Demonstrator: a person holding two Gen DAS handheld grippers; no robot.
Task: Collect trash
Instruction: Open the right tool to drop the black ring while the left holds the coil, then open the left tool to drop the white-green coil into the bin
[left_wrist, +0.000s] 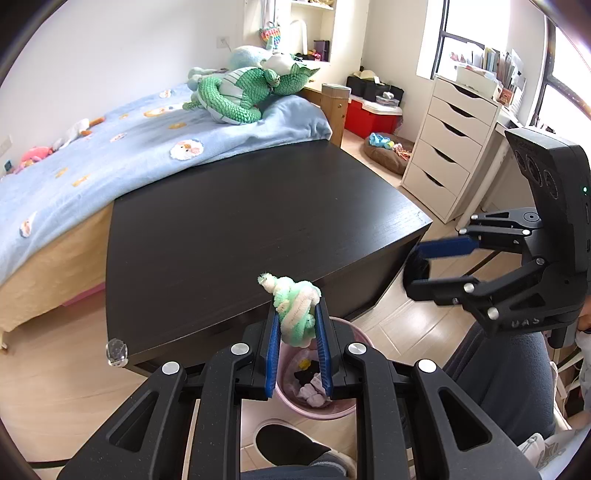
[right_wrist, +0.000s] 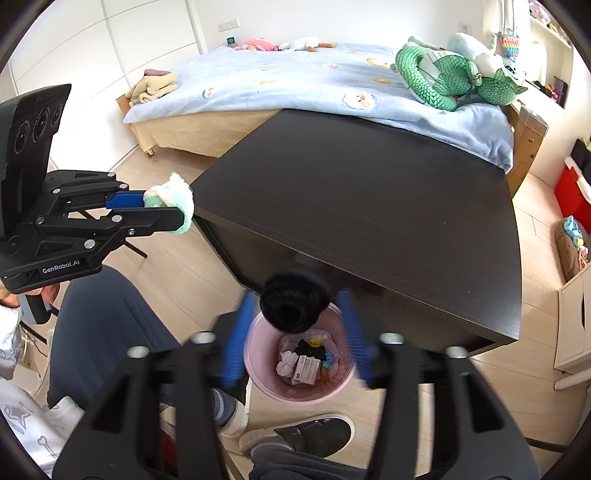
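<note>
From my left wrist camera, my left gripper has its fingers pinching a green-and-white fuzzy bundle, held just over the near edge of the dark worktop and above the pink bin on the floor. It looks soft, light and squashy, so I judge a pinch across its middle is enough; loose fluffy ends could snag on a pad when I let go. My right gripper hangs off the worktop's right corner.

From my right wrist camera, the right gripper has its fingers spread, blurred, with a black fluffy ball between them above the bin; I cannot tell whether a pad touches it. It seems feather-light and may drift past the rim. The bin already holds wrappers and tissue. My slippered foot and knee crowd the bin's near side.
</note>
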